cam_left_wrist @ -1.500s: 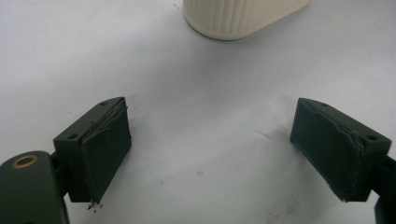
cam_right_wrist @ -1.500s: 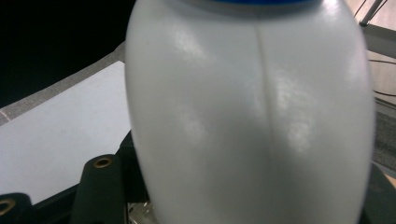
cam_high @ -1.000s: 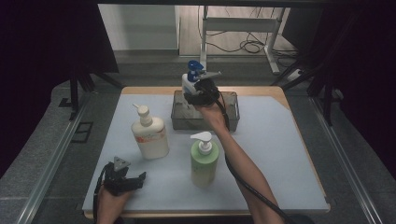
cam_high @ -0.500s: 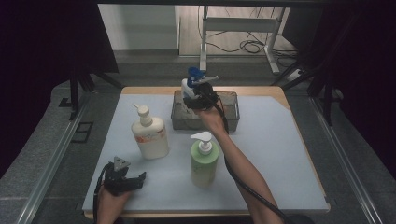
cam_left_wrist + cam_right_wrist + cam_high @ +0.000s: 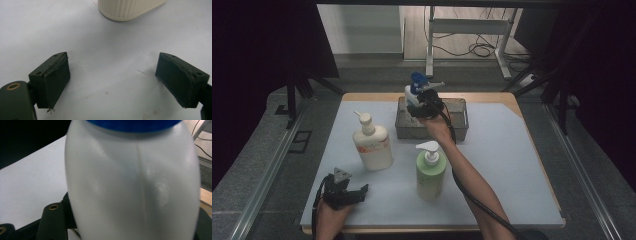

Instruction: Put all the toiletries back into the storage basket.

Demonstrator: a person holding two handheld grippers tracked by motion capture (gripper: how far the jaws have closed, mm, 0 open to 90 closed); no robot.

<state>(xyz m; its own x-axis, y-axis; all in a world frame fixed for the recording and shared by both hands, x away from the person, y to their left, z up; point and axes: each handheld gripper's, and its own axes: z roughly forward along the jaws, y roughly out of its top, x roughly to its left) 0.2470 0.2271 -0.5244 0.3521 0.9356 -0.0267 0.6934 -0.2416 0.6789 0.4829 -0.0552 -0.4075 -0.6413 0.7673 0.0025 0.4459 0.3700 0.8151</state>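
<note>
Your right gripper (image 5: pixel 422 107) is clamped on the white bottle with the blue cap (image 5: pixel 413 90), holding it over the grey wire basket (image 5: pixel 459 120) at the table's far edge. Your left gripper (image 5: pixel 354 192) rests near you with its jaws spread apart, the cream pump bottle (image 5: pixel 372 145) just beyond it.

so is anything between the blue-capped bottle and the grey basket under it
Nothing visible: the right gripper holds the white bottle directly over the grey basket, whose visible part looks empty.
</note>
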